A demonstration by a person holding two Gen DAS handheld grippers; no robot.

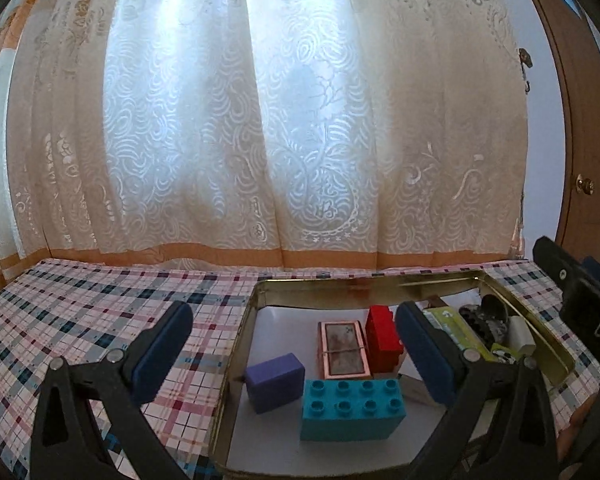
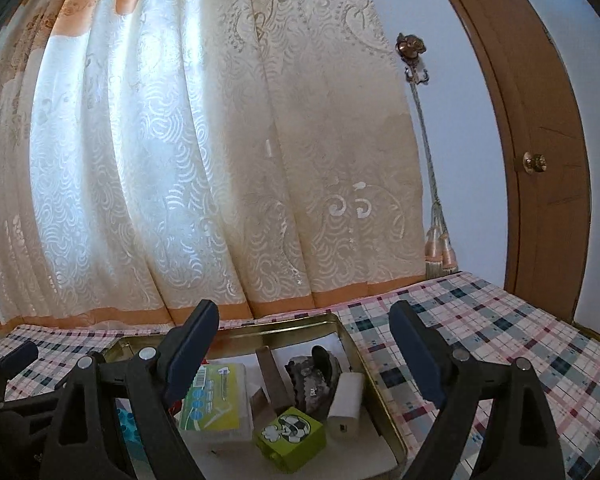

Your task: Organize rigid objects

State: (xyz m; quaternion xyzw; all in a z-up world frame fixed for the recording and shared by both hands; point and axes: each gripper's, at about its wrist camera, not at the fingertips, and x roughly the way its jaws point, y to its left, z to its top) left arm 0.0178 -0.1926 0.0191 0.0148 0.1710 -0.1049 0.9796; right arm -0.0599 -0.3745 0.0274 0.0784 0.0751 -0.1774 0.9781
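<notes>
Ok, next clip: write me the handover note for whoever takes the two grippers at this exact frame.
Left gripper: open, empty, above the left half of the metal tin.
Right gripper: open, empty, above the tin's right half.
In the tin, left part: purple block, teal studded brick, red brick, small framed box.
Right part: white-green box, green football cube, white cylinder, dark mottled object, brown strip.
Done: every item visible lies inside the tin; none shows on the plaid cloth.
Left: probably only tidying or withdrawing; no lid is in view.
</notes>
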